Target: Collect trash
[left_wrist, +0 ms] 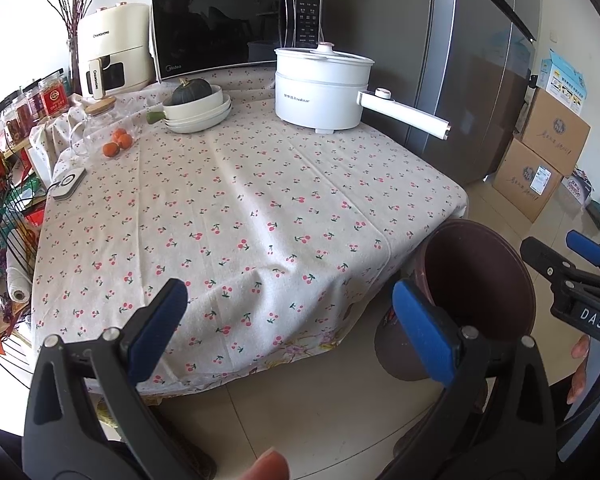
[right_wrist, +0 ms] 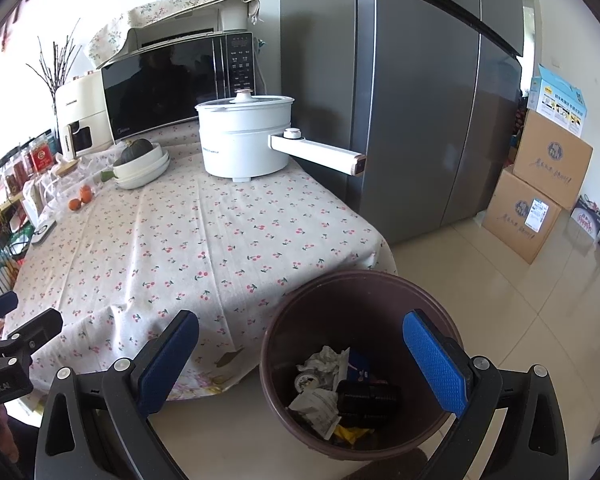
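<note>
The left gripper point(left_wrist: 288, 330) has its fingers point(left_wrist: 422, 332) spread wide and empty, positioned above the near edge of the surface point(left_wrist: 236, 208), which is covered by a cherry-print cloth. The right gripper point(right_wrist: 300, 364) likewise has its fingers point(right_wrist: 434, 362) spread apart with nothing between them, positioned over the brown trash bin point(right_wrist: 384, 280). The bin stands on the tiled floor point(right_wrist: 520, 292) just beside the near right corner of the surface. Inside the bin lie crumpled paper point(right_wrist: 324, 360), a dark cylindrical item point(right_wrist: 366, 398) and a yellow scrap point(right_wrist: 350, 432). At the far end of the surface stand a white electric pot point(left_wrist: 320, 88) with a long handle, a microwave point(left_wrist: 228, 28), stacked bowls point(left_wrist: 198, 110) holding a dark green squash point(left_wrist: 192, 90), and three small oranges point(left_wrist: 118, 142). A grey refrigerator point(right_wrist: 412, 100) stands beyond the surface, with cardboard boxes point(right_wrist: 536, 184) stacked to its right.
</note>
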The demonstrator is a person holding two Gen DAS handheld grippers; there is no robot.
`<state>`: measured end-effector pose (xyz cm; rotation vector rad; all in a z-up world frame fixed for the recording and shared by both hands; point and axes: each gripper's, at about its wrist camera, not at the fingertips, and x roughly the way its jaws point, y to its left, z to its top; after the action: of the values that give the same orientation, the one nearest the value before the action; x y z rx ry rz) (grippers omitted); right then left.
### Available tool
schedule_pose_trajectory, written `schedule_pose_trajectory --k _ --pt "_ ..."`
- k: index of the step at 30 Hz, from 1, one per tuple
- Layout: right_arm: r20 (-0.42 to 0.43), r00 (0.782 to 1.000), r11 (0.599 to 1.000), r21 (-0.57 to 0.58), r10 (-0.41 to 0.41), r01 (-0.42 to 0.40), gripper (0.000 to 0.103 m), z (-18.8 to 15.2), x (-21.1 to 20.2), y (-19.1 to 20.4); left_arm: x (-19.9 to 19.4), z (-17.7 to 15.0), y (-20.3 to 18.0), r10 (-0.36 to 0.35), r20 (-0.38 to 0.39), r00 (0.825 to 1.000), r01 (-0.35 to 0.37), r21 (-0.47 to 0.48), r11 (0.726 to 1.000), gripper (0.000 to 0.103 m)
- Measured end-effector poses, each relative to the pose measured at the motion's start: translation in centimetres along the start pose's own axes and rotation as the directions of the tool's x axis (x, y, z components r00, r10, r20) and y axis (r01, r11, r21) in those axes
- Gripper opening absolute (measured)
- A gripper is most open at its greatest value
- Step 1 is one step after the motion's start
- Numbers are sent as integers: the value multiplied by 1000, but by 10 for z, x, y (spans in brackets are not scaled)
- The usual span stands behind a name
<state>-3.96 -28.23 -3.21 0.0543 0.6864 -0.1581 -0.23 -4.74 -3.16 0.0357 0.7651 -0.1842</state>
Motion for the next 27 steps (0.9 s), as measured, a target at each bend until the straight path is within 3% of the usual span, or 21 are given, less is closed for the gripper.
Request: schedule_pose_trajectory --k 27 --pt "-4 1000 1000 0 -3 3 103 0 2 -4 -5 1 -7 -9 26 1000 9 12 1000 102"
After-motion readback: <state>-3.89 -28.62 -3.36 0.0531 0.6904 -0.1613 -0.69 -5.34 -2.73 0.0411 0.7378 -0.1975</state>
